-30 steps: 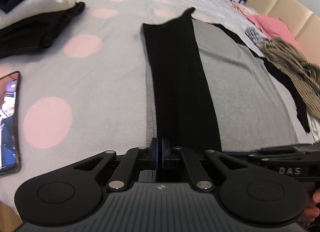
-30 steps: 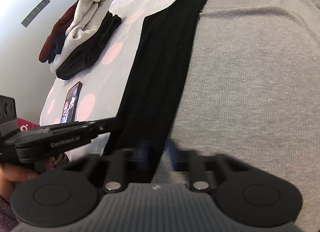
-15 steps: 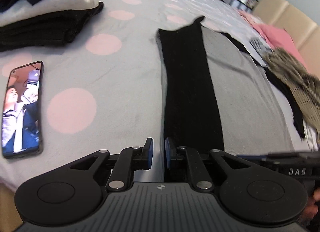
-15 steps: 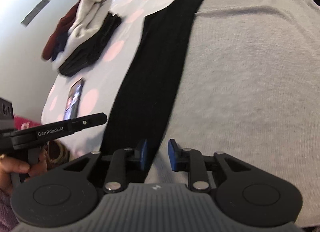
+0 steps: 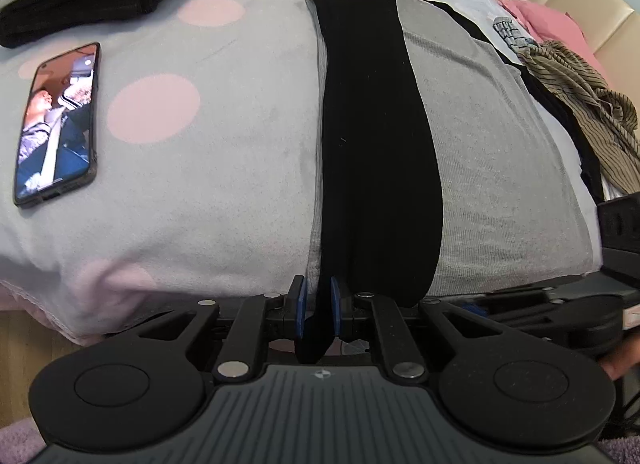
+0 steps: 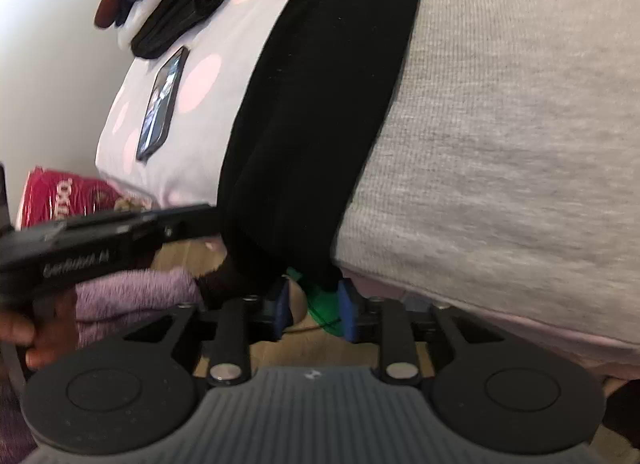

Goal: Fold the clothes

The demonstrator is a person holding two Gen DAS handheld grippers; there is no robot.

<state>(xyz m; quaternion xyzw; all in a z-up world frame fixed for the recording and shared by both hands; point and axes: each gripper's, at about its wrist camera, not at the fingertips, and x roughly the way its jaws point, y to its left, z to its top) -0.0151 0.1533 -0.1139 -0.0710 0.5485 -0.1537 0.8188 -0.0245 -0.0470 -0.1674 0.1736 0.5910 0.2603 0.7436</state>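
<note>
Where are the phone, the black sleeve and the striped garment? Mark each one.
phone (image 5: 58,124), left wrist view, middle of its lit screen.
black sleeve (image 5: 372,136), left wrist view, mid-length of the strip folded over the grey body.
striped garment (image 5: 576,92), left wrist view, middle of the crumpled olive fabric.

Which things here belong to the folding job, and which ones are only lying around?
For the job:
- grey garment
- its black sleeve
- left gripper
- right gripper

Only lying around:
- phone
- folded clothes stack
- striped garment
- pink garment

a grey and black garment lies on a pale grey bedspread with pink dots.
</note>
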